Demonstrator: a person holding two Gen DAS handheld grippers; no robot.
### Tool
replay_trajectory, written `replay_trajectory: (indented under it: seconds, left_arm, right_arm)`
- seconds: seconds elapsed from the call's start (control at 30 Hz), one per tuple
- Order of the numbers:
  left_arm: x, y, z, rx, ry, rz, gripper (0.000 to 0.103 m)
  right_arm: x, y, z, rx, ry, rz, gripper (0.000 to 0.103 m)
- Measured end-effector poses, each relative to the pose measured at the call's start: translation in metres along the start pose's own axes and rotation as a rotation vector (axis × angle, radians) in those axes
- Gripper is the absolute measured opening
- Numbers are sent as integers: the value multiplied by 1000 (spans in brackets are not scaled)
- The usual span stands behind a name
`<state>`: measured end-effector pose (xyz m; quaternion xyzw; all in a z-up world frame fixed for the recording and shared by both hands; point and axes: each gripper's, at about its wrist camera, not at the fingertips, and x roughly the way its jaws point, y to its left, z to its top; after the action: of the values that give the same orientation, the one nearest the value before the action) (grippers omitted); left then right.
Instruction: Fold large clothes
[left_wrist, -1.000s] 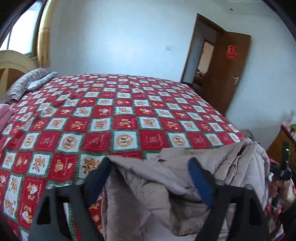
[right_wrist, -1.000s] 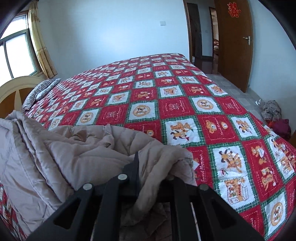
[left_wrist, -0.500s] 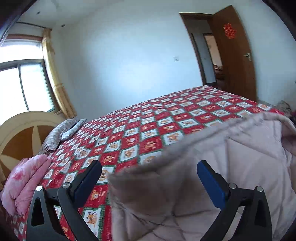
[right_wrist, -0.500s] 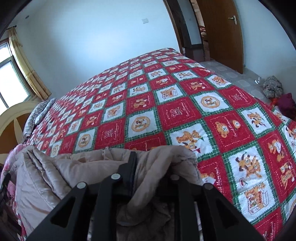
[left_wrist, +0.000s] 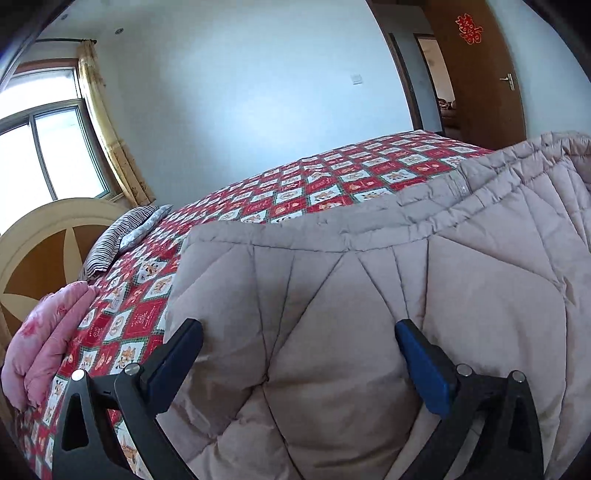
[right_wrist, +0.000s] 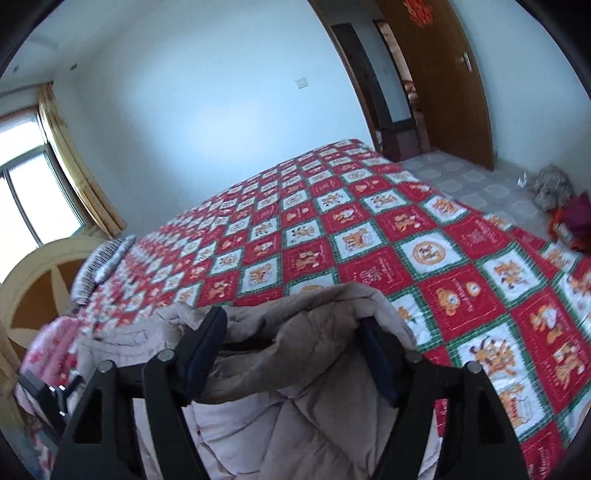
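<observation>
Since a second ago, the right gripper has been opened: its jaws, then clamped on a fold of the coat, are now seen well apart, with bunched cloth draped between and over them. The left gripper has been kept wide apart, and the coat has been raised and spread in front of it; quilted cloth now fills the gap between its jaws and beyond to the right. The coat's stitched top edge is seen above the jaws. Ahead of both grippers, a broad stretch of the bed is shown. A pink quilt and a striped pillow are seen left of the left jaws.
</observation>
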<state>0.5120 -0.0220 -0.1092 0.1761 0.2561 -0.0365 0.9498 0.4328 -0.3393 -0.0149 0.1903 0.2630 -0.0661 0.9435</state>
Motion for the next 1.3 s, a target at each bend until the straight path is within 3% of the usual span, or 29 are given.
replay_trajectory:
  seconds: [0.07, 0.1, 0.23, 0.27, 0.4, 0.47, 0.53, 0.67, 0.83, 0.97, 1.3]
  left_arm:
    - [9, -1, 5, -3, 13, 11, 102]
    - [15, -4, 5, 0, 34, 10, 102]
    - [28, -3, -1, -28, 76, 12, 102]
    - [29, -2, -2, -37, 80, 7, 102]
    - [32, 1, -3, -59, 95, 3, 102]
    - [30, 0, 0, -59, 105, 10, 102]
    - [21, -1, 4, -64, 84, 10, 102]
    - [0, 0, 9, -92, 37, 1, 102]
    - [19, -14, -1, -46, 109, -23, 102]
    - [31, -14, -6, -61, 126, -51, 102]
    - [43, -23, -16, -64, 142, -78, 102]
  right_arm:
    - [-2, 14, -4, -60, -27, -85, 74]
    - [-2, 15, -4, -55, -40, -80, 74]
    - [8, -19, 12, 157, -13, 131, 80]
    - [9, -28, 17, 197, -7, 126, 80]
    - [-17, -39, 31, 198, -120, -13, 82]
    - [-29, -21, 30, 111, -141, -62, 83]
    - [-33, 9, 19, -29, -134, -35, 83]
    - [-16, 68, -28, -226, -41, 3, 83]
    - [30, 107, -82, -363, 62, -23, 83]
    - [56, 89, -102, -324, 145, -56, 83]
    - [68, 84, -123, -354, 156, -84, 93]
